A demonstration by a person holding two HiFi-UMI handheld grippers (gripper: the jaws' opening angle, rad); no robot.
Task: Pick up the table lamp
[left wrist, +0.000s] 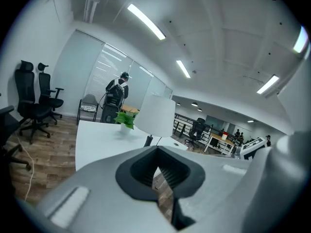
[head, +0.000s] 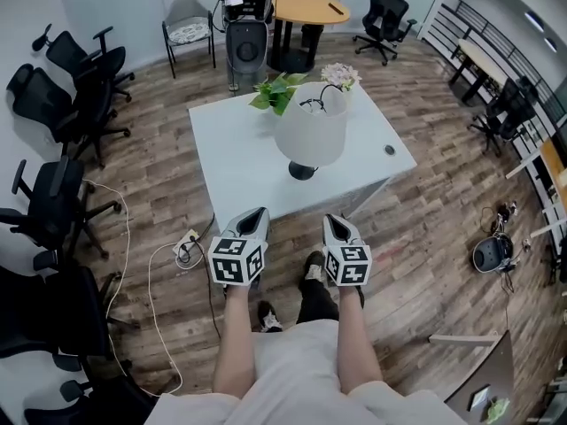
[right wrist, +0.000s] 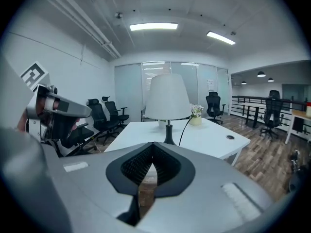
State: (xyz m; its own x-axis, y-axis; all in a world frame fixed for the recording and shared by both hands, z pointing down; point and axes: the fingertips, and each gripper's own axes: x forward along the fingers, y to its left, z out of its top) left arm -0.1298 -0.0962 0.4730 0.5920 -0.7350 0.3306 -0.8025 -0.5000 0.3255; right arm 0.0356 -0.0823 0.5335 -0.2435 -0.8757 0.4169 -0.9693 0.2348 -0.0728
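Note:
The table lamp (head: 310, 131) stands upright near the middle of the white table (head: 230, 149), with a white shade, a black stem and a round black base. Its black cord trails over the tabletop. Both grippers hover over the floor short of the table's near edge and point at the lamp. My left gripper (head: 252, 217) is shut and holds nothing; my right gripper (head: 336, 223) is also shut and empty. The lamp (left wrist: 155, 113) shows ahead in the left gripper view beyond the closed left gripper (left wrist: 158, 154). It shows as the lamp (right wrist: 167, 97) past the right gripper (right wrist: 151, 154).
A green leafy plant (head: 277, 91) and a small pot of pale flowers (head: 340, 76) stand at the table's far edge behind the lamp. Black office chairs (head: 62, 104) line the left side. A power strip with cables (head: 186, 251) lies on the wooden floor near the table's left corner.

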